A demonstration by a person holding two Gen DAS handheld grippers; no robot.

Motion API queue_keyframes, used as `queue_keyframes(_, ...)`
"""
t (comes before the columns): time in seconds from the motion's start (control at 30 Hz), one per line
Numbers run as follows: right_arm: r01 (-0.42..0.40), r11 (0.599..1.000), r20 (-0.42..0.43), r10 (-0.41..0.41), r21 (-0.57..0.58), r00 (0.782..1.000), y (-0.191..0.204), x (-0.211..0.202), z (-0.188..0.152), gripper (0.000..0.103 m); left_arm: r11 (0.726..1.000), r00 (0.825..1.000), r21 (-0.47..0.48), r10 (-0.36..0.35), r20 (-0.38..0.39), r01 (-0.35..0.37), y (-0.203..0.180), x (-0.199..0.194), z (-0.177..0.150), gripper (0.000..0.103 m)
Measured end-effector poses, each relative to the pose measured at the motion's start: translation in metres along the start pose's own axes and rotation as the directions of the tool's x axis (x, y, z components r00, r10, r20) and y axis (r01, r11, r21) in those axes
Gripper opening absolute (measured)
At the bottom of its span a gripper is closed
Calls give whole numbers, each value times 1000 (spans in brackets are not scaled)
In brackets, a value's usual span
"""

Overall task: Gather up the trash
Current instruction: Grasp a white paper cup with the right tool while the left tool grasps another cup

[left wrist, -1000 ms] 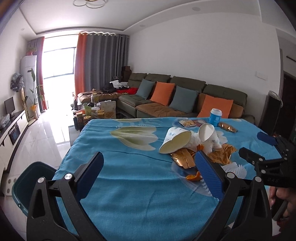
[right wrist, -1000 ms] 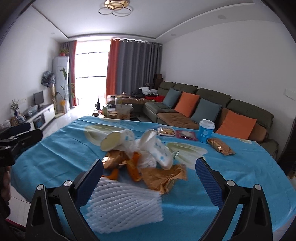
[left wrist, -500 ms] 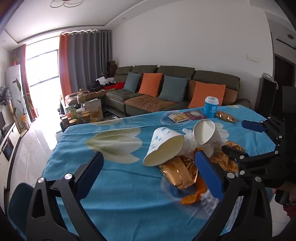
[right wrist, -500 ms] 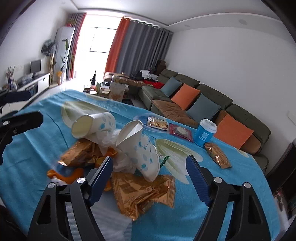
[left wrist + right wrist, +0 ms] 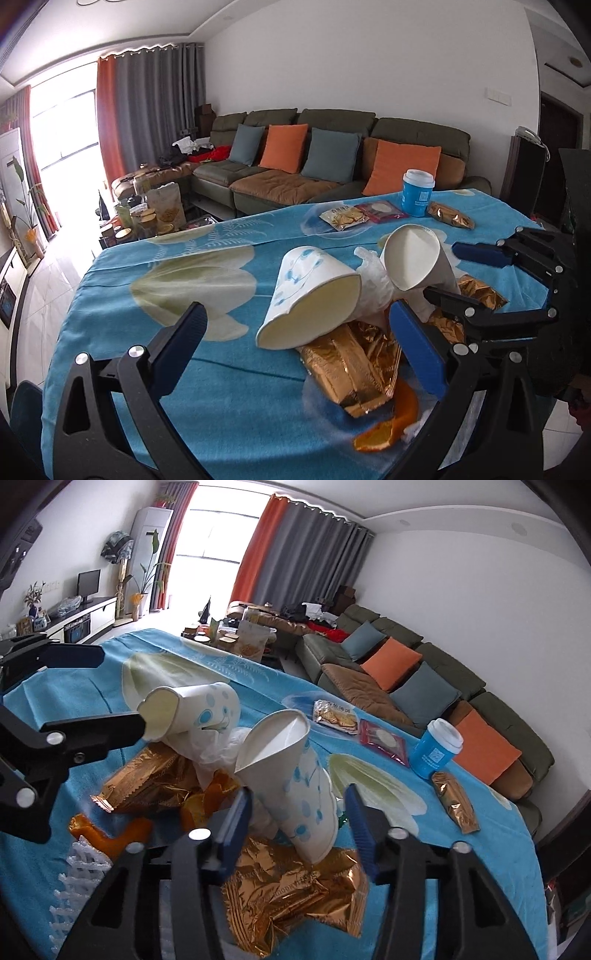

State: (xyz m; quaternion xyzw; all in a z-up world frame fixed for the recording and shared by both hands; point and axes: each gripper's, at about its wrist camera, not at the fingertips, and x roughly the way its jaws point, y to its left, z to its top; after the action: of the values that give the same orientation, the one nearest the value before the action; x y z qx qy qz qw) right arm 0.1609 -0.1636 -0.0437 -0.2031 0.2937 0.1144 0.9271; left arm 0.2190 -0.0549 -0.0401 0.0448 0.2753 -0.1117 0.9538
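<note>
Careful: your right gripper (image 5: pixel 297 821) has its jaws half open around the squashed paper cup (image 5: pixel 291 775), not pinching yet. Your left gripper (image 5: pixel 295 343) is wide open, with the other cup (image 5: pixel 314 291) at its 12 o'clock. Squeeze badly and the soft cup may slip into the gold wrappers (image 5: pixel 295 893).

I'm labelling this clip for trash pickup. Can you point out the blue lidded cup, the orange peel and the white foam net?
blue lidded cup (image 5: pixel 416 197): left wrist view, on its blue side wall.
orange peel (image 5: pixel 388 428): left wrist view, on the curved rind.
white foam net (image 5: pixel 79 880): right wrist view, on its mesh.
</note>
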Motion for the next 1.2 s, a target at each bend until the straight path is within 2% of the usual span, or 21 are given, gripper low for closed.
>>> queue_keyframes(0.3,-28,1000,6,28,1,1000,-1,-1,2,21,1000,1000,9,-21,-19,21,-6,17,5,97)
queue_keyframes(0.6,-42,992,67,34,121,997,-24,-20,9,17,999,999,27,-40,-35,41,-13,31,12,97)
queue_keyframes(0.77,-73,975,128,47,210,991,-41,-33,11,17,998,996,45,-41,-84,44,-18,44,11,97)
queue_keyframes(0.87,-125,954,155,84,272,984,-51,-38,11,17,998,993,46,-36,-115,42,-18,52,11,91)
queue_keyframes(1.1,-125,940,163,76,318,984,-61,-42,7,17,999,990,29,-24,-142,28,-12,65,12,72)
queue_keyframes(1.2,-125,938,154,78,324,985,-63,-40,4,17,999,992,23,-20,-124,23,-10,63,13,71)
